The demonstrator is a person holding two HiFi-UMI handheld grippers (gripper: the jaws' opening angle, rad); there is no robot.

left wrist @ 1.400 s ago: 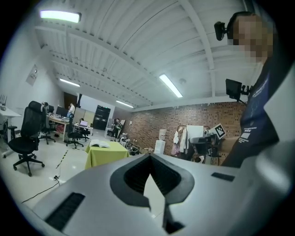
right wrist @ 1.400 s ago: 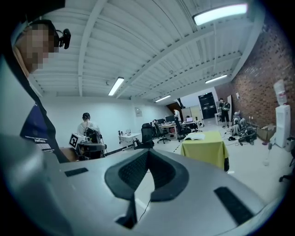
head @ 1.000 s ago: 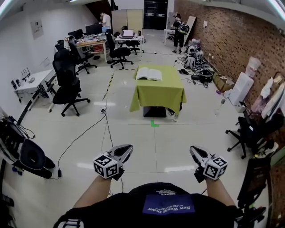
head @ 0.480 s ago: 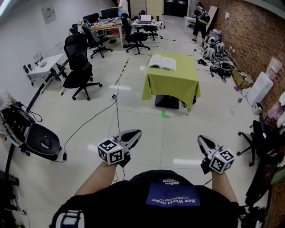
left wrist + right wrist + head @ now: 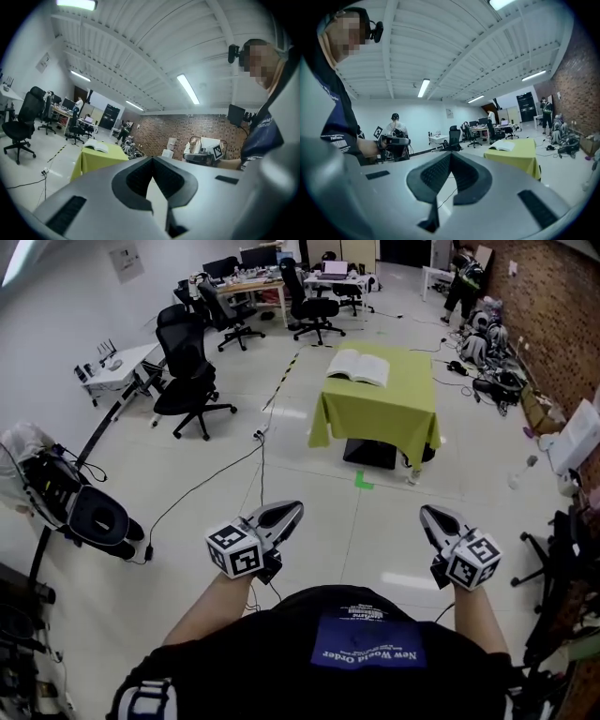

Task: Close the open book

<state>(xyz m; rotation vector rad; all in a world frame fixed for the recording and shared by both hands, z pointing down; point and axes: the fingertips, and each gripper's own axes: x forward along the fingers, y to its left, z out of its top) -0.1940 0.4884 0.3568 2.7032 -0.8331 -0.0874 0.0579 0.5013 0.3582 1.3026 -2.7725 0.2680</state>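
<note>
An open book (image 5: 357, 367) lies at the far left corner of a small table under a yellow-green cloth (image 5: 386, 407), well ahead of me across the floor. The same book (image 5: 96, 146) shows small in the left gripper view, and the book (image 5: 501, 146) also in the right gripper view. My left gripper (image 5: 292, 512) is held out level in front of my body, jaws shut and empty. To its right, my right gripper (image 5: 430, 516) is also shut with nothing in it. Both are far short of the table.
Black office chairs (image 5: 188, 373) and a white desk (image 5: 117, 368) stand at the left. A cable (image 5: 208, 482) runs over the floor. Desks with monitors (image 5: 246, 279) and people are at the back. Bags (image 5: 492, 352) lie by the brick wall, right. A green floor mark (image 5: 363, 483) sits before the table.
I have walked toward the table: it and the book look larger and nearer. Both grippers stay shut and keep the same pose before my body.
</note>
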